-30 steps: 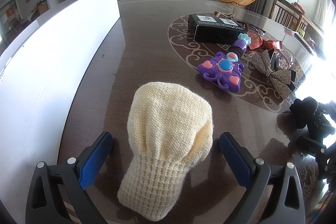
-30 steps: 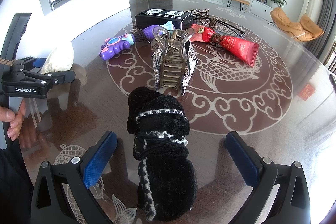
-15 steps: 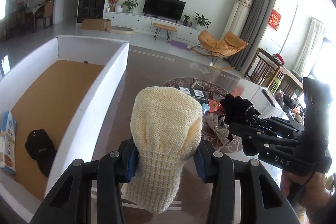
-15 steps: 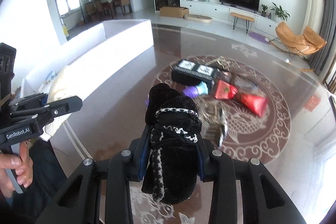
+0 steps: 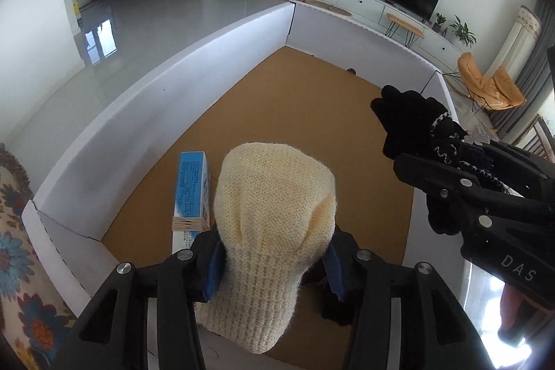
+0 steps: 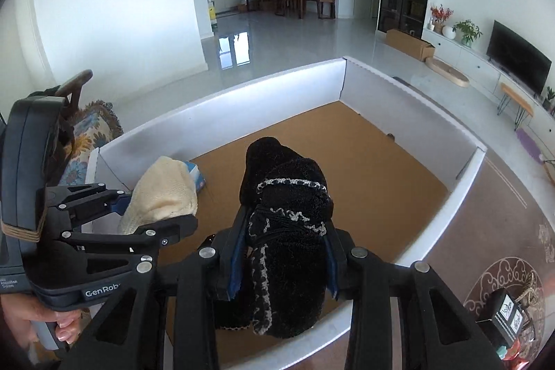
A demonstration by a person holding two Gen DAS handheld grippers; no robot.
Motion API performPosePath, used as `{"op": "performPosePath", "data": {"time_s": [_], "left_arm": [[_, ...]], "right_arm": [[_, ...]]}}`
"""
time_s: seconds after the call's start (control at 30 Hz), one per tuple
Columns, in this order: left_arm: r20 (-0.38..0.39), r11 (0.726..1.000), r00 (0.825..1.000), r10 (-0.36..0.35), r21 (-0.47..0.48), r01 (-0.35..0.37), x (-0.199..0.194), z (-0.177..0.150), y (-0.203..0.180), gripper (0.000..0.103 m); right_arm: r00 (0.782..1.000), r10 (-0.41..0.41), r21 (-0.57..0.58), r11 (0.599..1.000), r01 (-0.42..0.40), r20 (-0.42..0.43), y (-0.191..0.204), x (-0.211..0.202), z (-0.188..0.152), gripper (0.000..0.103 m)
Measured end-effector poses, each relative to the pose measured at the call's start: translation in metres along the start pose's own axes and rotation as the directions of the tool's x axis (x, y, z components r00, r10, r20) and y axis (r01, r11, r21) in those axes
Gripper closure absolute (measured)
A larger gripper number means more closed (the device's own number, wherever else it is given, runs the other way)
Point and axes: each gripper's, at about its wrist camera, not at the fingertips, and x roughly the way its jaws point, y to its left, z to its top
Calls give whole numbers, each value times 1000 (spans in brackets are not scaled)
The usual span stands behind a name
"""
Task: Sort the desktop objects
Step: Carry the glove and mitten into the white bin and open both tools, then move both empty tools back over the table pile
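Note:
My left gripper (image 5: 274,266) is shut on a cream knitted glove (image 5: 274,217) and holds it above the near end of a large white box (image 5: 173,71) with a brown cardboard floor. My right gripper (image 6: 282,262) is shut on a black knitted glove (image 6: 288,231) and holds it above the same box (image 6: 277,82), to the right of the left one. The black glove also shows at the right of the left wrist view (image 5: 416,123). The cream glove shows at the left of the right wrist view (image 6: 163,193).
A blue and white carton (image 5: 191,186) lies on the box floor under the cream glove. A dark item (image 5: 336,311) lies partly hidden below the left gripper. The brown table with a black box (image 6: 506,318) is at the lower right. A floral cushion (image 5: 20,266) sits left of the box.
Both grippers closed on their gloves, lifted them off the table and carried them left over the white box. They are now above its floor.

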Motion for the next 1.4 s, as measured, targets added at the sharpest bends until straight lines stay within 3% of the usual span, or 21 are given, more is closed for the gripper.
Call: {"op": "performPosePath", "data": {"time_s": [0.07,0.1,0.13,0.2,0.27,0.43,0.57,0.67,0.83,0.97,1.17,1.4], "left_arm": [[-29,1000,999,21,-9,-21,9,-1,6,41],[-23,1000,1000,14,-23,-14,7,-2,8,41],[-2,999,1000,6,-32,-6,4,-3,9,39],[41,999,999,20,-36,-18,-5,-6,6,35],[85,1000,996,15,-24,-13,-17,-9,-3,35],[164,992,980,-116,72,105,-56,-33,-62,33],[177,950,947,-267,212,228,-79,-68,-135,3],[113,904,935,-336,318,287,-70,-101,-191,2],[-36,872,965,-260,421,251,-16,-146,-256,2],[-77,868,977,-198,450,211,10,-160,-275,2],[-83,860,989,-125,488,150,33,-161,-284,2],[-74,872,990,-123,468,143,46,-147,-290,2]], "right_arm": [[999,23,27,999,-22,-46,-2,19,4,50],[999,11,33,999,-10,-45,-3,22,4,36],[1000,-3,35,999,4,-31,-4,19,3,29],[1000,-2,56,998,2,13,-11,7,-1,27],[997,-13,72,997,8,73,-16,-15,-11,17],[973,-119,60,992,109,197,-33,-77,-73,5],[947,-237,67,971,228,215,-62,-121,-153,4],[920,-347,81,938,337,185,-84,-148,-218,4],[887,-460,149,881,448,52,-127,-176,-310,4],[873,-485,243,843,480,-41,-157,-186,-360,4],[884,-463,377,807,454,-73,-181,-194,-386,4],[878,-472,444,773,453,-74,-188,-197,-385,4]]}}
